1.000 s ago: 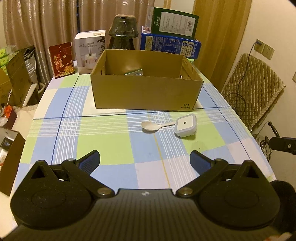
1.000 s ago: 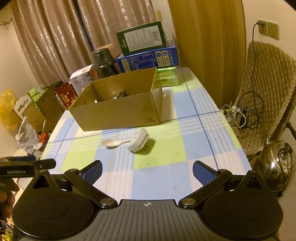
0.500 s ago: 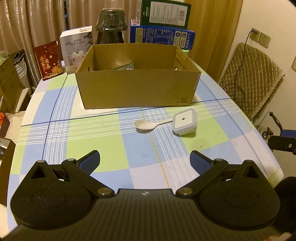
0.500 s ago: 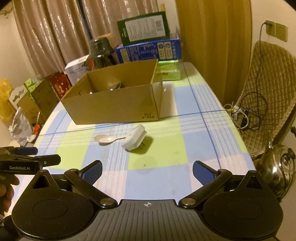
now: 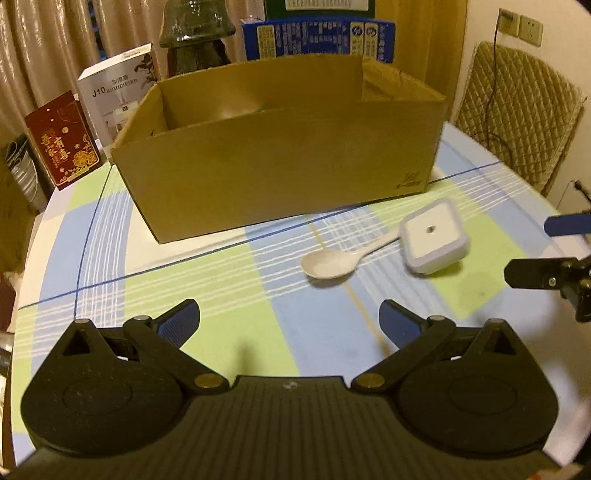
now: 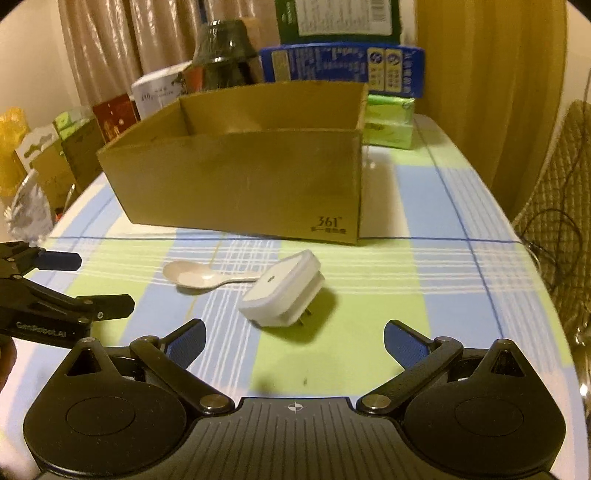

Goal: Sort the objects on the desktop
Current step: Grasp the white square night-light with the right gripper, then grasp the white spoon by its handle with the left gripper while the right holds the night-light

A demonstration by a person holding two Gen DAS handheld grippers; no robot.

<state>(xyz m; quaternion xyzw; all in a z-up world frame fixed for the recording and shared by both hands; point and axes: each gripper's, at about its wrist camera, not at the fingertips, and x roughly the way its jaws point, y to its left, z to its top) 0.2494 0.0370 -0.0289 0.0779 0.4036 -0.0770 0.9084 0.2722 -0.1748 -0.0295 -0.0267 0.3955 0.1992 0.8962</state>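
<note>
Plug (image 6: 282, 295) just ahead of right gripper (image 6: 293, 341), jaws wide, empty; square up, straddle body, avoid spoon (image 6: 201, 276). Left gripper (image 5: 290, 321) also open, empty.

Place: a lived-in home room is showing.
Windows: long curtains (image 5: 48, 48) are hanging behind.
Counter: a checked cloth (image 5: 229, 295) is covering it.
Seating: a quilted chair (image 5: 517, 122) is standing beside.
Clutter: retail boxes (image 6: 341, 68) are piling up.
Wall: a socket (image 5: 530, 31) is showing.

- The cardboard box (image 5: 280, 177) is showing matt brown card.
- The spoon (image 5: 332, 260) is looking smooth, pale plastic.
- The plug adapter (image 6: 282, 288) is gleaming white plastic.
- The tablecloth (image 5: 207, 291) is looking smooth.
</note>
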